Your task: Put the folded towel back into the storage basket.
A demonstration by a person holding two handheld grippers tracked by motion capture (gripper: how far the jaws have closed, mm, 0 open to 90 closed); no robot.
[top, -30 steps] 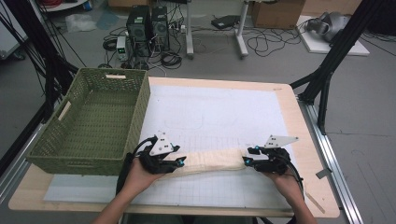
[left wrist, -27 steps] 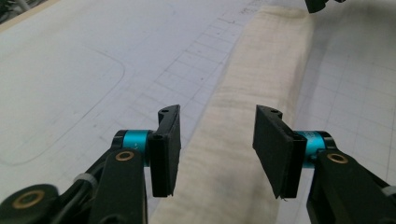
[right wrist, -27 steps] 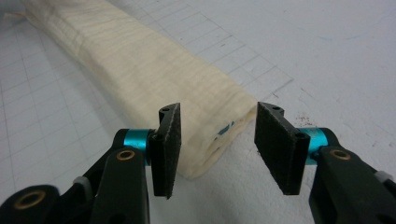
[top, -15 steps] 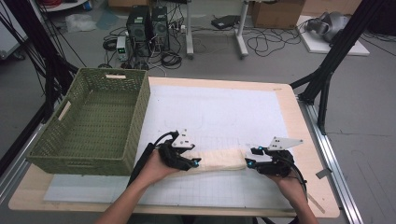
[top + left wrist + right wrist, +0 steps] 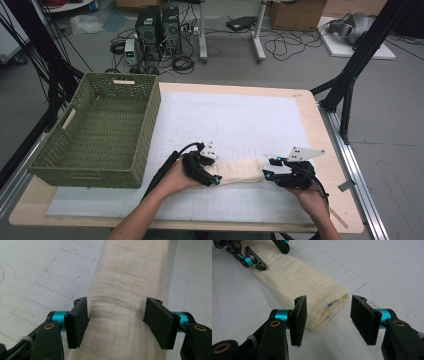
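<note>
Near the table's (image 5: 320, 125) front edge, on the white gridded mat (image 5: 240, 120), lies the rolled cream cloth (image 5: 240, 171), open mat beyond it; the left gripper (image 5: 212, 178) straddles its left end, jaws just opening, pads clear; the right gripper (image 5: 268, 169) stands parted at its right end, not gripping; the green wicker basket (image 5: 147, 125) sits left.
</note>
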